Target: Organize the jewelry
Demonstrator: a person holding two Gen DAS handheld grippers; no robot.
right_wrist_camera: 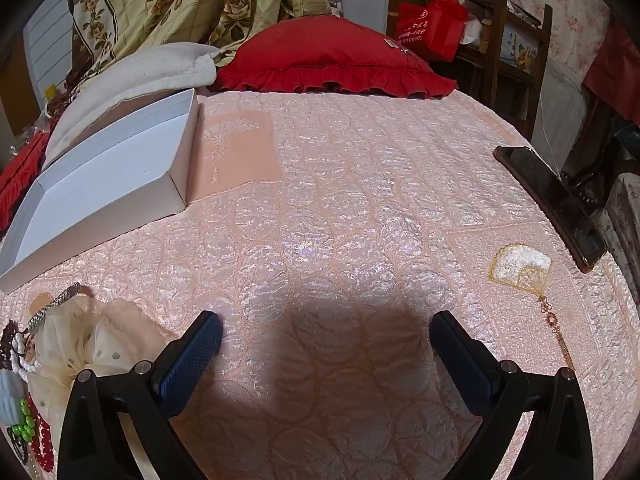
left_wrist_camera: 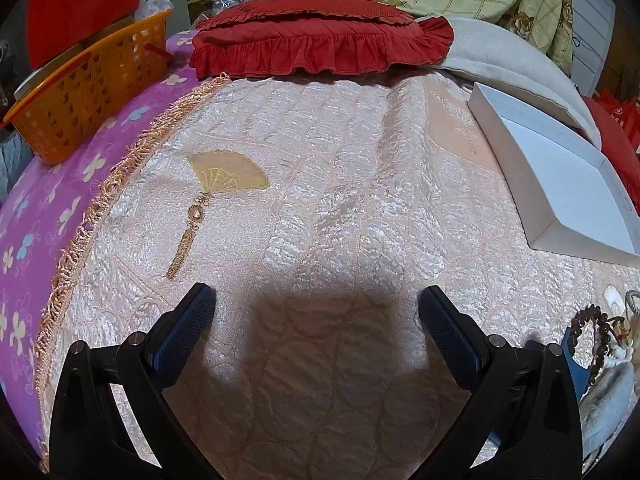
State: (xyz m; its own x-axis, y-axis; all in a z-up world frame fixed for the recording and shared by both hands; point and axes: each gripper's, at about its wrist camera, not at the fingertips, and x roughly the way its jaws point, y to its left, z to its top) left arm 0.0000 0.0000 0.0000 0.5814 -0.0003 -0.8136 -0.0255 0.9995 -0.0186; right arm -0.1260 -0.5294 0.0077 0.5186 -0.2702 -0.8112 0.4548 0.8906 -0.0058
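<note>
A pile of jewelry and hair accessories lies on the pink quilted bedspread. In the left wrist view the pile (left_wrist_camera: 600, 332) sits at the right edge, with a brown bead bracelet on top. In the right wrist view it (right_wrist_camera: 60, 344) sits at the lower left, with a cream mesh scrunchie, a silver bangle and green beads. An open white box (left_wrist_camera: 560, 176) (right_wrist_camera: 100, 184) lies empty farther back. My left gripper (left_wrist_camera: 318, 304) is open and empty, left of the pile. My right gripper (right_wrist_camera: 326, 332) is open and empty, right of the pile.
Red ruffled pillows (left_wrist_camera: 320, 36) (right_wrist_camera: 332, 56) and a beige pillow (right_wrist_camera: 132, 76) lie at the head of the bed. An orange basket (left_wrist_camera: 88, 88) stands at the left edge. A black phone (right_wrist_camera: 560, 200) lies at the right edge. Gold fan embroidery (left_wrist_camera: 224, 172) is part of the spread.
</note>
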